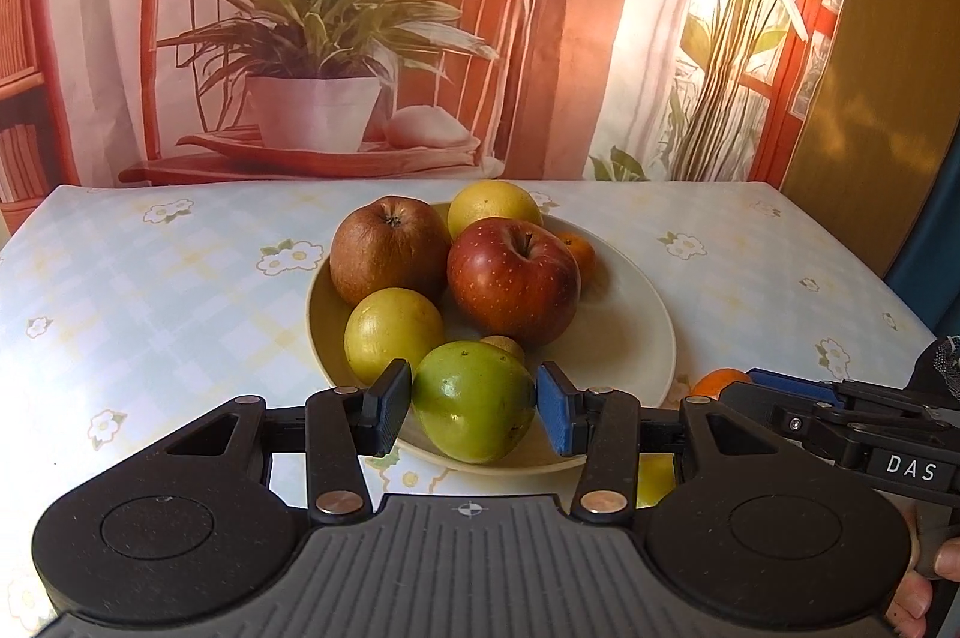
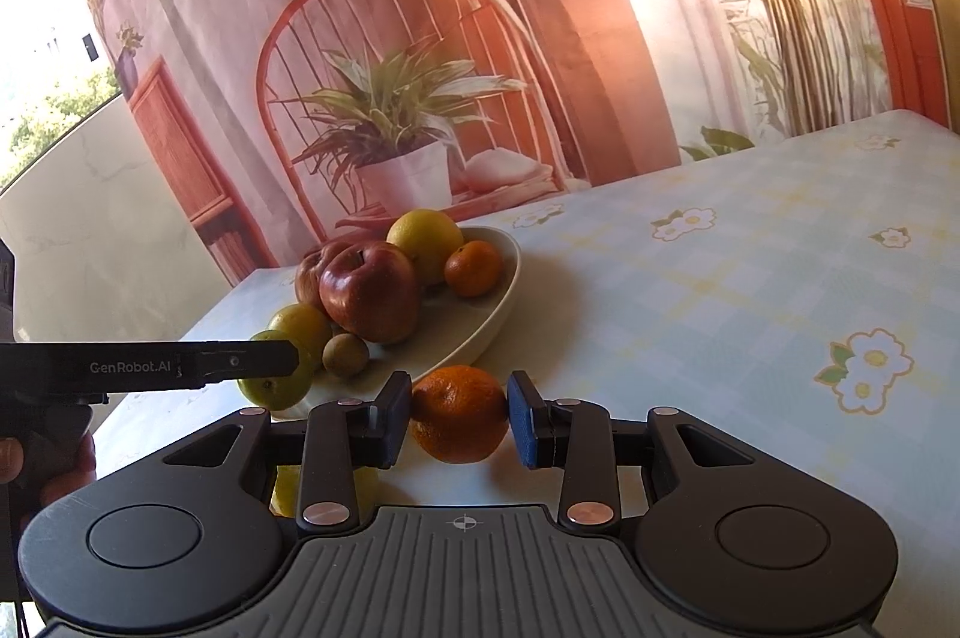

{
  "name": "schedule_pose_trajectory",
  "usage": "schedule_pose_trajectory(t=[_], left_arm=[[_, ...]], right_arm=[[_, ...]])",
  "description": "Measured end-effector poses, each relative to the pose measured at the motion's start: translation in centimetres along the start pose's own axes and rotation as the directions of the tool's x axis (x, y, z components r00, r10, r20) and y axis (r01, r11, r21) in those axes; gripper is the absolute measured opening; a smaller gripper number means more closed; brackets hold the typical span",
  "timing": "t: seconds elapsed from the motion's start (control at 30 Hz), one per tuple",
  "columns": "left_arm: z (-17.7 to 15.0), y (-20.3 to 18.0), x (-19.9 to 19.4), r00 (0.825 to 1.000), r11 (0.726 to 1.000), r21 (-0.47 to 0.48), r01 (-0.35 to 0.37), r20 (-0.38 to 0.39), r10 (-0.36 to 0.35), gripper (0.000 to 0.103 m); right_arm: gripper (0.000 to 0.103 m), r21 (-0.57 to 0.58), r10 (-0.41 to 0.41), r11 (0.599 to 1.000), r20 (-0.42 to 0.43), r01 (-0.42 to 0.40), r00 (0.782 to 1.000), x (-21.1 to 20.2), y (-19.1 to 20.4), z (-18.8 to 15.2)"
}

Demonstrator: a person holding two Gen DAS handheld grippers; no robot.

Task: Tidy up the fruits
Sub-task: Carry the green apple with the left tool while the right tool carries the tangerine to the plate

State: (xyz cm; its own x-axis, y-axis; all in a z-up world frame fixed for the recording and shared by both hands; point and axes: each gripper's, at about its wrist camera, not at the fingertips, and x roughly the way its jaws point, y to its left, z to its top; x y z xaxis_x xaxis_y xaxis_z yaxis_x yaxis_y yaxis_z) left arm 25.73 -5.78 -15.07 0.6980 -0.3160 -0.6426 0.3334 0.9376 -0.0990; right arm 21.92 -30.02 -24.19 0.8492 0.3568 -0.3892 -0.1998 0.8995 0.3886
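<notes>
Over the near rim of the plate [image 1: 648, 302], your left gripper [image 1: 474, 401] clamps the green apple [image 1: 471, 401], while your right gripper [image 2: 459, 413], just right of it, grips the orange [image 2: 459, 413].

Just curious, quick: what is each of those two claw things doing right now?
Left gripper: closed on the green fruit, over the plate.
Right gripper: closed on an orange.

Surface [image 1: 180, 290]: pale blue-and-yellow check with white daisies. Plate [image 1: 630, 332]: cream. Apples: one russet brown [image 1: 387, 257], one dark red [image 1: 510, 278], one green [image 1: 471, 401]. Mandarin [image 2: 459, 413]: orange. Backdrop [image 1: 336, 38]: printed terracotta chair, green potted plant.
</notes>
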Motion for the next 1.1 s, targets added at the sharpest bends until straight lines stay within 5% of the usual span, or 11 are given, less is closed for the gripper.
schedule_pose_trajectory(t=[0.33, 0.73, 1.1], left_arm=[[0.0, 0.1, 0.9, 0.998, 1.0, 0.0, 0.017, -0.06, -0.017, 0.05], [-0.2, 1.4, -0.9, 0.999, 0.998, -0.055, 0.036, 0.009, -0.035, 0.049], [-0.1, 2.0, -2.5, 0.997, 0.994, -0.097, 0.049, 0.069, -0.042, 0.049]], right_arm=[[0.032, 0.006, -0.012, 1.0, 0.005, 0.012, 1.0, 0.0, 0.2, 0.1], [0.032, -0.061, -0.024, 0.998, 0.016, 0.025, 1.0, 0.6, 0.8, 2.3], [0.031, -0.202, -0.06, 0.978, -0.043, 0.05, 0.997, 6.0, 3.0, 5.3]])
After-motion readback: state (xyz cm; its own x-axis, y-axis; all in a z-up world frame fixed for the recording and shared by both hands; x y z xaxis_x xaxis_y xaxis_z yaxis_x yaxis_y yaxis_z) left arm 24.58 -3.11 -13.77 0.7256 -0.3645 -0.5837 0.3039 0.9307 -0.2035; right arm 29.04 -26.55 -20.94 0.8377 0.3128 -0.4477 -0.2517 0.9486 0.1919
